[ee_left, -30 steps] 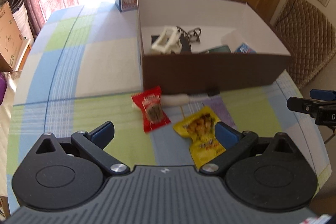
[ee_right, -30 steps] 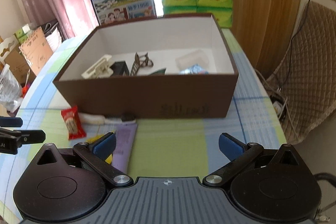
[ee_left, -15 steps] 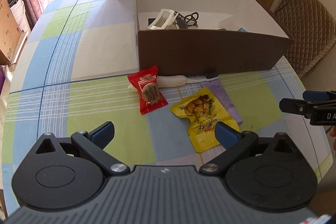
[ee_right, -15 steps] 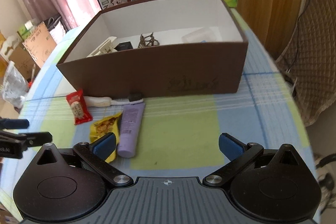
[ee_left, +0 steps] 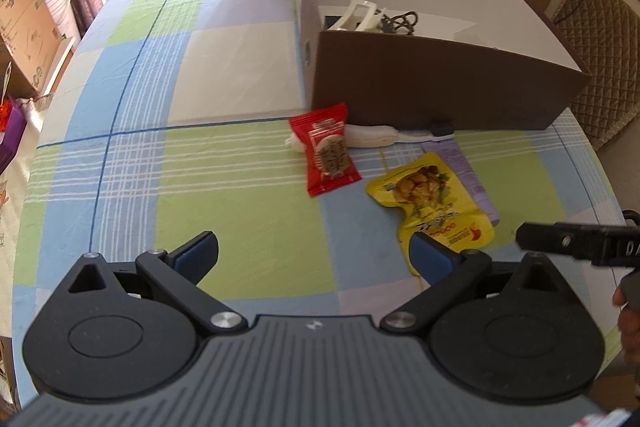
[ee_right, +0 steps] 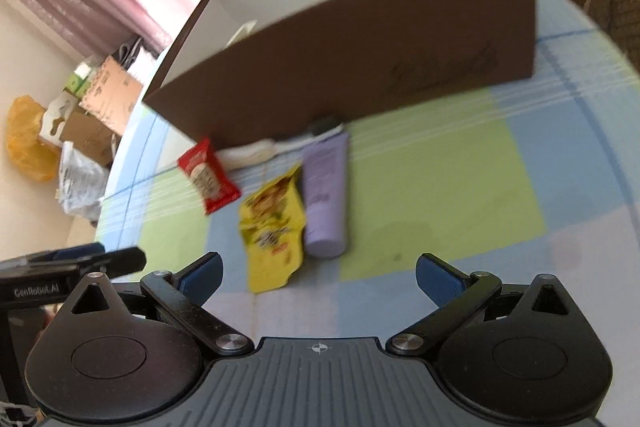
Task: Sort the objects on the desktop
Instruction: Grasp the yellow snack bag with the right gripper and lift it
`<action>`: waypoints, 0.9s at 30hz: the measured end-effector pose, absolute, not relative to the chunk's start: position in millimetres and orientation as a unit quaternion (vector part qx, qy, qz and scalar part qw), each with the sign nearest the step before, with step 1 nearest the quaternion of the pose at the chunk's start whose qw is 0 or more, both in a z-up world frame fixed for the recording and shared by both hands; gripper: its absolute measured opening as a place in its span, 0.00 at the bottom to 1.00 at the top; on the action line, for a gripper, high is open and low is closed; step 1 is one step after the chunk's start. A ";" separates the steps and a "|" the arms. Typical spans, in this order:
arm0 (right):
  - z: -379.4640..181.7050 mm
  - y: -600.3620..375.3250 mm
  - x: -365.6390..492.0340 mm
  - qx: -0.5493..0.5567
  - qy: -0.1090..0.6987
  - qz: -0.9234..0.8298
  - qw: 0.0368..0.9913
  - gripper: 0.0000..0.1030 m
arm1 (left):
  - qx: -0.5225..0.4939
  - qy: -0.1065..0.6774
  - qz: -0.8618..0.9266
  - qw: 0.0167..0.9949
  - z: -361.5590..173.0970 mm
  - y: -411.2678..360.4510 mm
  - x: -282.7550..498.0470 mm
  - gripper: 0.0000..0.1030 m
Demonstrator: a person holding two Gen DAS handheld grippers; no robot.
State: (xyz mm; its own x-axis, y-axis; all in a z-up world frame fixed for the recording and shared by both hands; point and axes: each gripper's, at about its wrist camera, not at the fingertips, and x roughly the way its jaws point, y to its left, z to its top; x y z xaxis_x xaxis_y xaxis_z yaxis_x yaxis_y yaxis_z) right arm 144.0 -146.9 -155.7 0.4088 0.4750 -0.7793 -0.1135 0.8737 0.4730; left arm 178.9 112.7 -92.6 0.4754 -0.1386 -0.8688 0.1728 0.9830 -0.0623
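Movement first: over the last second both my views pulled back from the brown box [ee_left: 440,95] and then dipped toward the loose stuff in front of it, and the right view has rolled hard to one side and gone smeary, so I'd say I'm swinging the right hand-held gripper [ee_right: 318,277] down for a pick. Nothing on the table [ee_left: 240,211] has shifted in that time, all four stragglers sit where they were. Both sets of jaws are spread wide with nothing in them, same for the left hand-held gripper [ee_left: 314,255]. Still outside the box: the red snack packet [ee_left: 330,153] just in front of its near wall, the white toothbrush [ee_left: 384,137] lying along the foot of that wall with one end tucked under the red packet, the purple tube [ee_right: 325,199] pointing away from the box, and the yellow snack pouch [ee_right: 272,227] overlapping the tube's side. My guess is the tube or the pouch is next, since they sit closest to the right jaws. Hard bits: from the left the pouch covers most of the tube, and the box's near wall hides most of what's already sorted, I only catch a white clip-like thing [ee_left: 358,15] and a dark tangle I can't identify. From the right the box interior is basically blur.
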 end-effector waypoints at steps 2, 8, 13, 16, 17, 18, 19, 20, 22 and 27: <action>-161.1 -139.4 143.8 0.177 0.517 0.190 0.815 0.87 | 0.015 0.506 -0.087 0.858 -94.2 116.6 179.5 0.97; -180.4 -121.3 148.7 0.191 0.534 0.204 0.798 0.59 | 0.011 0.513 -0.075 0.855 -98.4 129.3 183.2 0.97; -188.3 -116.2 153.9 0.209 0.521 0.197 0.804 0.35 | 0.011 0.517 -0.071 0.853 -101.8 137.9 185.7 0.97; -191.5 -116.2 156.0 0.218 0.515 0.191 0.807 0.01 | 0.011 0.519 -0.071 0.851 -104.2 141.0 187.3 0.97; -191.2 -116.8 155.7 0.218 0.512 0.194 0.808 0.00 | 0.011 0.520 -0.072 0.851 -104.8 141.7 187.8 0.97; -188.9 -117.3 154.3 0.212 0.507 0.194 0.813 0.00 | 0.011 0.520 -0.073 0.851 -105.5 142.3 188.4 0.97; -185.8 -116.0 153.7 0.201 0.501 0.194 0.819 0.00 | 0.011 0.521 -0.073 0.851 -106.1 142.6 189.1 0.97; -181.5 -114.8 152.2 0.185 0.494 0.196 0.826 0.00 | 0.011 0.521 -0.075 0.850 -107.0 142.8 190.2 0.97; -171.3 -111.8 149.2 0.141 0.479 0.204 0.842 0.00 | 0.012 0.522 -0.079 0.849 -108.9 141.9 192.2 0.97; -140.2 -110.5 136.2 0.030 0.430 0.212 0.877 0.00 | 0.015 0.522 -0.094 0.847 -112.7 132.6 198.8 0.97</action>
State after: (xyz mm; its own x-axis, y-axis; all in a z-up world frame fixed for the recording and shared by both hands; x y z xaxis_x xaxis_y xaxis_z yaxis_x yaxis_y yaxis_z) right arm 136.2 -110.5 -140.2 0.5403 0.3987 -0.7411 -0.3466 0.9079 0.2358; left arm 198.8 132.6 -112.7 0.4366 -0.1435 -0.8881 0.1750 0.9819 -0.0726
